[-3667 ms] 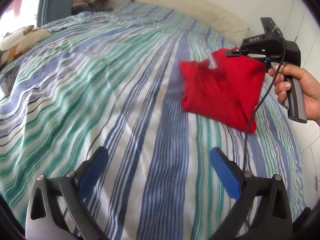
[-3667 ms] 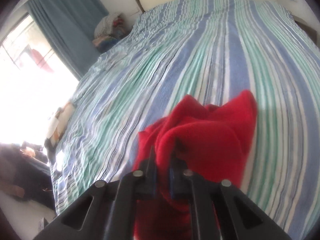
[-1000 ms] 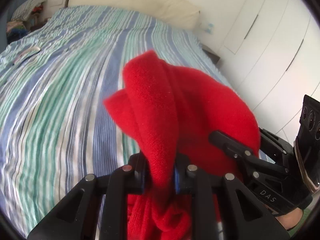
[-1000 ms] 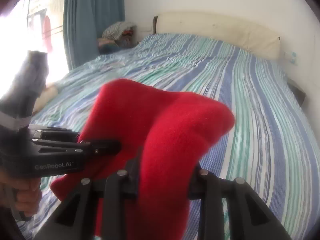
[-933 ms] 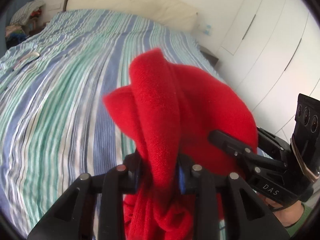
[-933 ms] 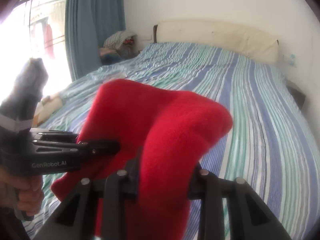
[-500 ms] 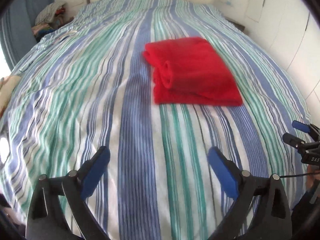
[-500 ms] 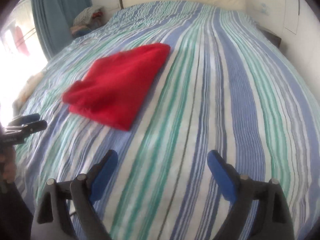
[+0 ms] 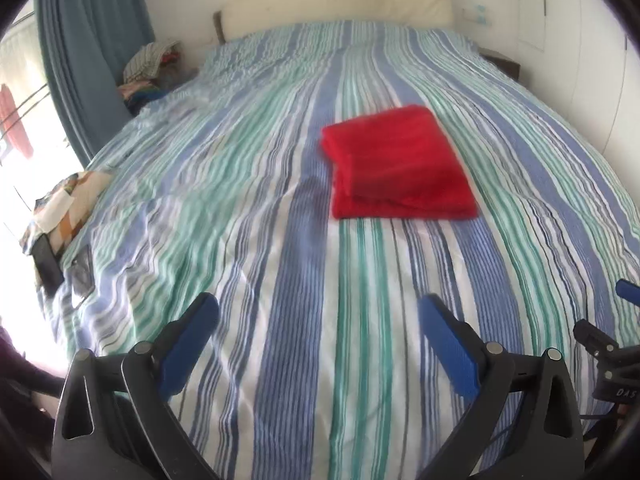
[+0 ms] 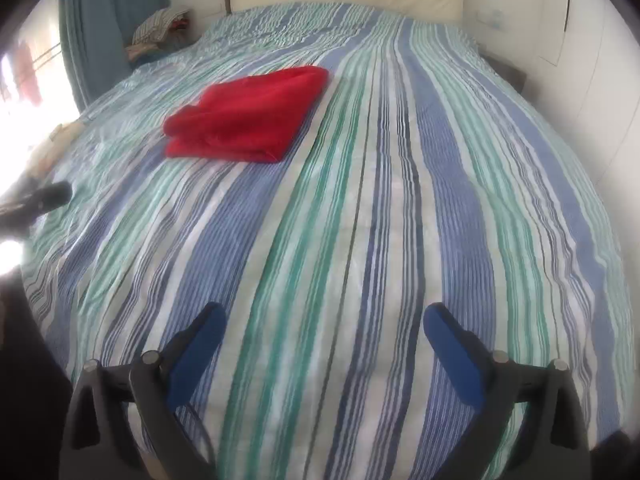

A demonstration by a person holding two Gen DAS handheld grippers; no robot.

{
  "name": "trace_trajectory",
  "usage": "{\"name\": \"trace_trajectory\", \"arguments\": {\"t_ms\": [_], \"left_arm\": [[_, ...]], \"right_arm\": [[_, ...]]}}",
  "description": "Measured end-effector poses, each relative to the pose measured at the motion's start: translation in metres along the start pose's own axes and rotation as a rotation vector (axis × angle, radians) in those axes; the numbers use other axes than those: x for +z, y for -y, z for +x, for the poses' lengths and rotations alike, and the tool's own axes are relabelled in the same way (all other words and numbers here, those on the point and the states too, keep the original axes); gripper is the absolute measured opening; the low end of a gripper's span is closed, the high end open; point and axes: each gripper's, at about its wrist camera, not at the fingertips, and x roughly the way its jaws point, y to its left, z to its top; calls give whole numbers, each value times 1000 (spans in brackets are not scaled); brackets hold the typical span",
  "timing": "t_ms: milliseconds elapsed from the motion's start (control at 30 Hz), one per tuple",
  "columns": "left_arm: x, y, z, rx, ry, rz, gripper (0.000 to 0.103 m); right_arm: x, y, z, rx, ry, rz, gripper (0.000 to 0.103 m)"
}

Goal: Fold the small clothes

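Left wrist view: the left gripper (image 9: pixel 318 322) is angled down over the near end of the bed (image 9: pixel 280 280), its blue-padded fingers (image 9: pixel 188 344) spread wide with only striped bedcover showing between them. Log and frames agree that these jaws have just been opening, and nothing is held. The red garment (image 9: pixel 396 164) lies folded into a rough rectangle on the bedcover, well ahead of the gripper and slightly right of centre, resting flat and free of both tools. At the lower right edge, part of the right gripper (image 9: pixel 612 320) enters the picture, one blue fingertip and a black finger visible, apart from the garment. A blue curtain (image 9: pixel 92 52) hangs at the left, with a pile of clothes (image 9: pixel 152 68) beside the bed's head and a cream headboard (image 9: pixel 336 4) against the wall.

Right wrist view: the right gripper (image 10: pixel 324 326) likewise points down at the near part of the bed (image 10: pixel 400 220), fingers (image 10: pixel 452 356) set wide apart over bare cover; these jaws too have just been opening and grip nothing. The red garment (image 10: pixel 248 116) sits folded on the cover ahead and to the left, its layered edge facing the lower left. A dark fingertip of the left gripper (image 10: pixel 44 198) shows at the left edge, well short of the garment. White cupboard doors (image 10: pixel 592 60) stand along the right wall.
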Motion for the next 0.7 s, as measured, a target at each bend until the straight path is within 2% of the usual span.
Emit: {"name": "trace_trajectory", "arguments": {"t_ms": [67,267,700], "left_arm": [[0,-2,-5,26,3,-8,101],[-1,-6,-11,17,-6,-26,101],[-7,-4,-11,17,-68,3,101]], "right_arm": [[9,-3,-7,-8,11,2,102],[22,-14,-24,-15,16,-8,102],[12,-17,-29,-26,-30,7,102]]}}
